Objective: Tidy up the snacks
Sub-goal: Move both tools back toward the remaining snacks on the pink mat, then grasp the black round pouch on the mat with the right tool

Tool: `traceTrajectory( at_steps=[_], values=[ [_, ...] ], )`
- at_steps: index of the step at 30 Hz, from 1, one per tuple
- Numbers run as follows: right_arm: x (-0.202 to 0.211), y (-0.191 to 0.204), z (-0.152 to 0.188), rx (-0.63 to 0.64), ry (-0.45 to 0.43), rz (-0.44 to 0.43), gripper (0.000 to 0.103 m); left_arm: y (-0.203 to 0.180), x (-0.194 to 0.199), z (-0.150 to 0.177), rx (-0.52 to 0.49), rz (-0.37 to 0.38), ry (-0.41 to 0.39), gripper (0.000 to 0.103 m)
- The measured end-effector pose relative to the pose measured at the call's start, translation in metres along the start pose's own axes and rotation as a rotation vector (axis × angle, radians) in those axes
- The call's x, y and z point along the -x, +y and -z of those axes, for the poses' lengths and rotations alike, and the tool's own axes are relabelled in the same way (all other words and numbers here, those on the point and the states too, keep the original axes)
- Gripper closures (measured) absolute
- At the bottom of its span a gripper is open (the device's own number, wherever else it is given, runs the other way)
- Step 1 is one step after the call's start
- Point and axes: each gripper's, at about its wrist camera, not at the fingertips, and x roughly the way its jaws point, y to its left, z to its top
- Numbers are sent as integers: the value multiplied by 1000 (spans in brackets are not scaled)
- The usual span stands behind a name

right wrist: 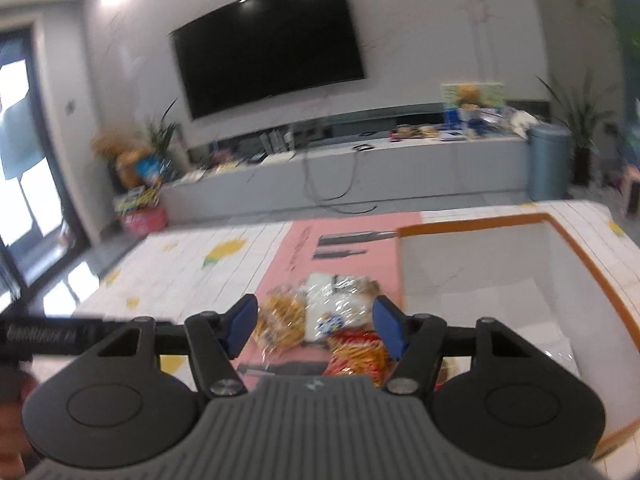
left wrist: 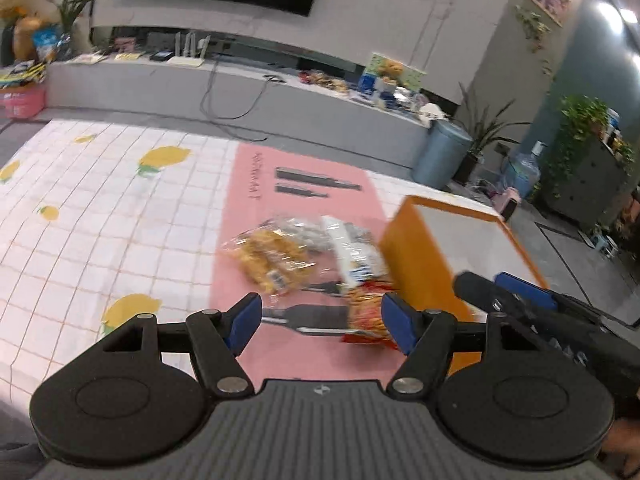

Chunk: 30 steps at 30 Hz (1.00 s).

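— Two pairs of blue fingers, both spread wide, nothing clamped. Left gripper (left wrist: 322, 322) hanging above the pink mat (left wrist: 256, 208), pads clear of everything.

— And the right gripper (right wrist: 314, 326)?

— Also apart, nothing pressed between the pads; snack pile seen beyond the gap, not touched.

— Where, those snacks?

— Heaped on the mat just ahead of both grippers: clear bag of yellow crisps (left wrist: 268, 260) on the left, white packet (left wrist: 354, 250) in the middle, red and orange packet (left wrist: 366, 312) nearest the fingers. Blurred, so no print legible.

— Beside them?

— Orange box (left wrist: 424, 248) with white inside, open on top, just right of the pile, nothing visible in it. Lemon-print checked cloth (left wrist: 100, 200) under the mat. Further back, grey bench (right wrist: 400, 168) and black screen (right wrist: 268, 40) on the wall.
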Motion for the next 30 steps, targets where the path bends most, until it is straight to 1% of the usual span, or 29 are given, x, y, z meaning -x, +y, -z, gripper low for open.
traceTrajectory(
  at_steps=[1,2,3,5,6,10,11,14,15,17,18,20,26,30],
  values=[
    [-4,6,3,31,4,-5,42,7,-5,2,4,-23,7,23],
    [-7,12,5,61,3,-5,47,14,-12,4,11,-45,14,23],
    [-11,17,7,89,-3,-6,51,21,-16,6,19,-55,21,23],
    [-20,22,13,139,-7,-15,55,37,-25,11,42,-60,46,23],
    [-24,26,17,156,11,-21,57,44,-29,12,56,-56,63,23],
    [-46,43,36,199,124,-72,57,65,-41,17,109,-30,118,23],
    [-50,47,41,215,156,-84,56,70,-45,18,128,-31,129,23],
    [-60,59,58,297,225,-117,39,83,-51,23,180,-23,170,23],
    [-63,63,64,323,248,-129,36,86,-52,24,194,-13,181,23],
    [-73,68,73,349,291,-136,34,90,-51,23,206,-1,186,23],
    [-79,69,77,356,313,-132,27,91,-49,23,208,2,182,23],
    [-86,68,85,357,345,-130,20,94,-47,21,222,2,172,23],
    [-112,70,100,383,391,-125,19,97,-47,20,230,-1,180,23],
    [-120,66,105,367,415,-115,27,97,-47,20,233,1,182,23]
  ],
)
